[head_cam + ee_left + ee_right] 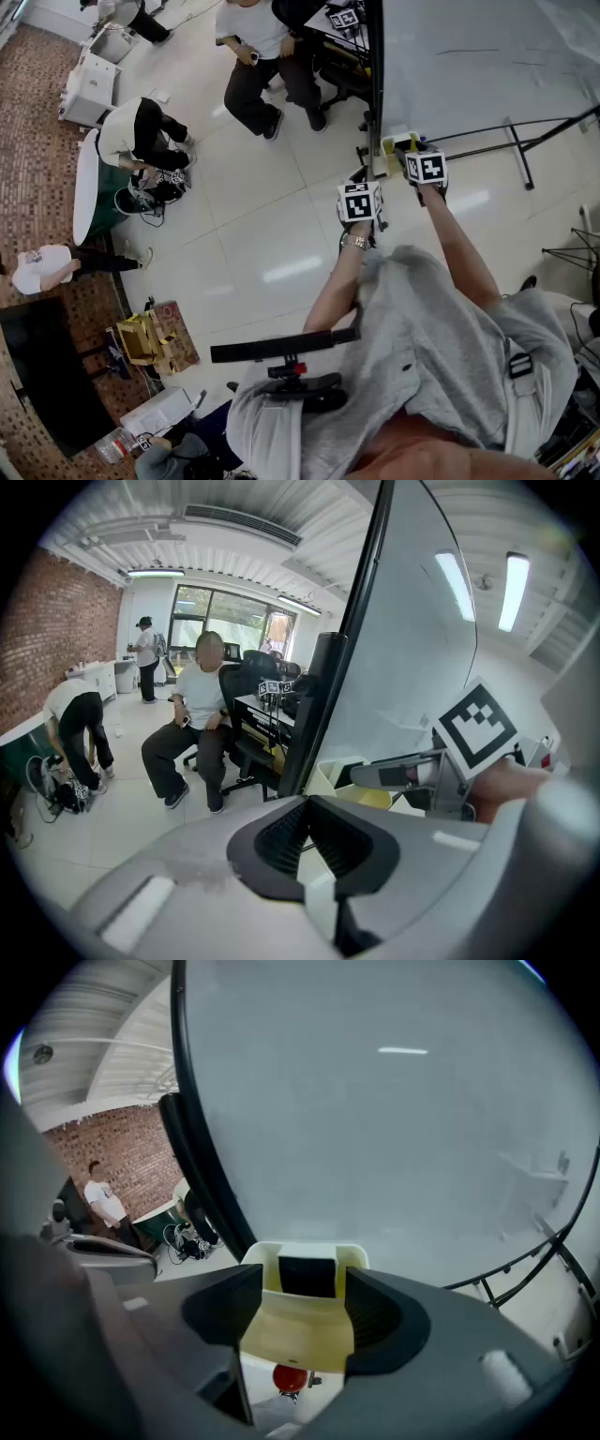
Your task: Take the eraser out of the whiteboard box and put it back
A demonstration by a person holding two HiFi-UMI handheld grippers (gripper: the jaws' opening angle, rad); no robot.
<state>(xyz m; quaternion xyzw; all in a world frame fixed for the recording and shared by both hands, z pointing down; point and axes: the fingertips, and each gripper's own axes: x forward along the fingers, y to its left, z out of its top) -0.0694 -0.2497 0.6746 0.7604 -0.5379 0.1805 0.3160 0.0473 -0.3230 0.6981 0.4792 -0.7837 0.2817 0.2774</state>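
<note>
A cream-yellow whiteboard box hangs at the lower edge of the whiteboard. The black eraser stands upright inside it against the back wall. My right gripper is open wide, its two jaws either side of the box's front and apart from the eraser. In the head view the box sits just ahead of both marker cubes. My left gripper is shut with nothing in it, held to the left of the box, beside the right gripper's jaw.
The whiteboard's black frame post and stand legs are close by. A person sits on a chair and another bends over a bag on the tiled floor. A red round object shows below the box.
</note>
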